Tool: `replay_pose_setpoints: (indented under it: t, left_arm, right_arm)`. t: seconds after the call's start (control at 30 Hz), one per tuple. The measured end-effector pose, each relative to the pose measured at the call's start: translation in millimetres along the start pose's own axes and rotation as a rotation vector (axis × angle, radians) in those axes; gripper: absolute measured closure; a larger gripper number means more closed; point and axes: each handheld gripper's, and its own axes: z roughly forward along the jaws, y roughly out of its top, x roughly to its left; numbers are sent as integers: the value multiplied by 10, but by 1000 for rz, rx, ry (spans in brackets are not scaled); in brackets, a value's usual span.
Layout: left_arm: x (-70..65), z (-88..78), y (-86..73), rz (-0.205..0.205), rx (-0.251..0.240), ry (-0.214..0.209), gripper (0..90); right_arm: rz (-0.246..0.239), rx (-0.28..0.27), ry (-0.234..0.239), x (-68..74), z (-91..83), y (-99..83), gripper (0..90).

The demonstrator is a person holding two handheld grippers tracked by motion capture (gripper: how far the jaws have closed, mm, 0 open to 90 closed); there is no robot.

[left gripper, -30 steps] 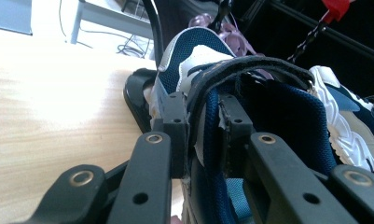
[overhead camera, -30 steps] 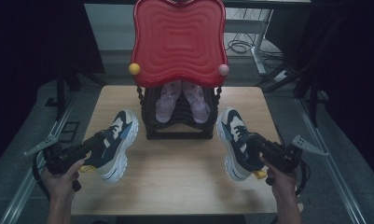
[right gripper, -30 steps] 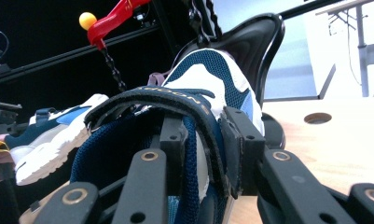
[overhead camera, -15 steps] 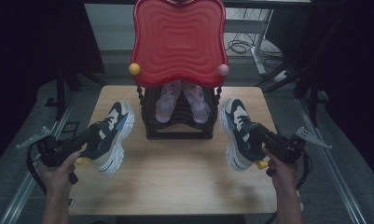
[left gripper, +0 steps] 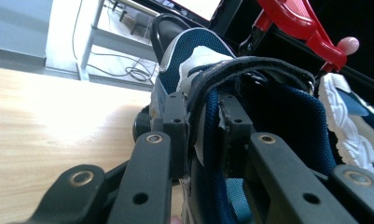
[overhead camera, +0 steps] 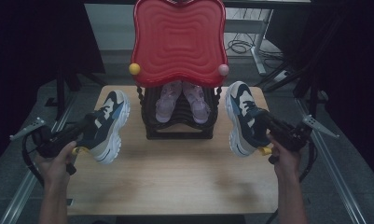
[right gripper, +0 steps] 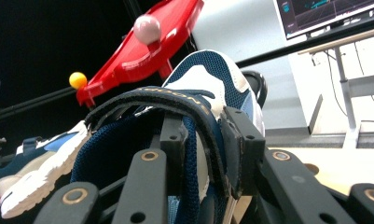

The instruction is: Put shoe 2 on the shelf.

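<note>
Both sneakers are off the worktop (overhead camera: 175,177) and in your grip. The left tongs (overhead camera: 84,133) are clenched on the heel collar of the left sneaker (overhead camera: 107,126); the left gripper view shows one jaw inside the shoe opening and one outside, pinching the padded rim (left gripper: 212,107). The right tongs (overhead camera: 268,126) hold the right sneaker (overhead camera: 240,116) the same way, jaws clamped across the collar and strap (right gripper: 194,112).

Relation that matters: each shoe's long axis runs from your tongs at the heel forward to the toe, and both toes point away from you toward the black rack (overhead camera: 180,126) under the red tray (overhead camera: 177,42). The left sneaker hangs just left of the rack, the right sneaker just right of it, both tilted toe-up. A pink pair (overhead camera: 180,100) already sits on the rack's shelf between them.

Judgement: neither hand is clearly nearer; each shoe flanks the rack about evenly. If the rack is the goal, each toe has to swing inward first, since the axes currently run past the rack's sides, not into it.
</note>
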Motion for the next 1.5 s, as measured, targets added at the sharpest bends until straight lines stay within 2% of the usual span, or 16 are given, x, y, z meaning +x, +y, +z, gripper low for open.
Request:
replay_pose_setpoints:
  t: [0.23, 0.57, 0.9, 1.13, 1.5]
  left_arm:
    - [-13, 32, 117, 4, -20, -6, 762]
    - [-13, 72, 239, -12, -29, -14, 762]
    - [-64, 139, 411, 5, -47, -6, 763]
    - [-97, 185, 534, 18, -53, -8, 763]
    - [-147, 255, 719, 18, -93, -18, 763]
  right_arm:
    - [-13, -22, -11, 0, 35, 147, 709]
    - [-2, -38, -17, -20, 108, 252, 708]
    - [8, -82, -28, -27, 182, 404, 709]
    - [-7, -91, -36, -15, 215, 524, 710]
    - [-32, -95, -33, 70, 308, 702, 709]
